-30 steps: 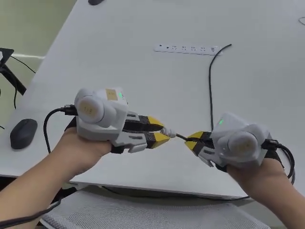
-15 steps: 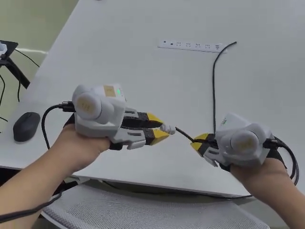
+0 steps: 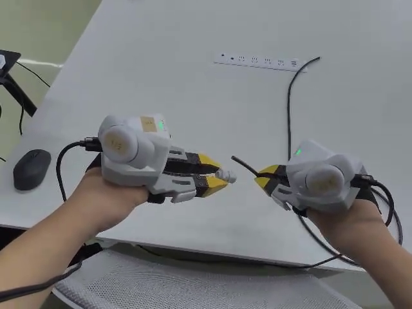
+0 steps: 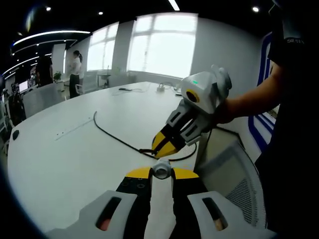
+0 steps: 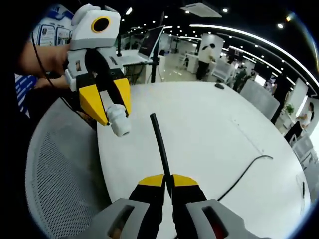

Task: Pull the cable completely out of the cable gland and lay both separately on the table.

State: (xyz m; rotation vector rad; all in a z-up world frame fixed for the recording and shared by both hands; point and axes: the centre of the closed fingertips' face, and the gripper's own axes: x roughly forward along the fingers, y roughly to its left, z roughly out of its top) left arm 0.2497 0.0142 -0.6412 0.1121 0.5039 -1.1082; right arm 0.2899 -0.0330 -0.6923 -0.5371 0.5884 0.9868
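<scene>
My left gripper (image 3: 219, 178) is shut on a small white cable gland (image 3: 226, 175), held a little above the white table (image 3: 193, 96) near its front edge. In the left gripper view the gland (image 4: 161, 170) sits between my jaw tips. My right gripper (image 3: 263, 179) is shut on a thin black cable (image 3: 288, 109). The cable's free end (image 3: 235, 159) points up and left, apart from the gland. The right gripper view shows the cable (image 5: 158, 142) rising straight from my closed jaws, with the left gripper (image 5: 107, 107) and gland (image 5: 118, 122) to its left.
A white power strip (image 3: 257, 62) lies at the back of the table, where the cable runs to. A dark mouse (image 3: 31, 168) sits at the left edge. A grey mesh chair (image 3: 193, 286) is below the table's front edge.
The cable end has come out of the gland. My right gripper drew back to the right with the cable, leaving a gap; the left gripper stayed with the gland.
</scene>
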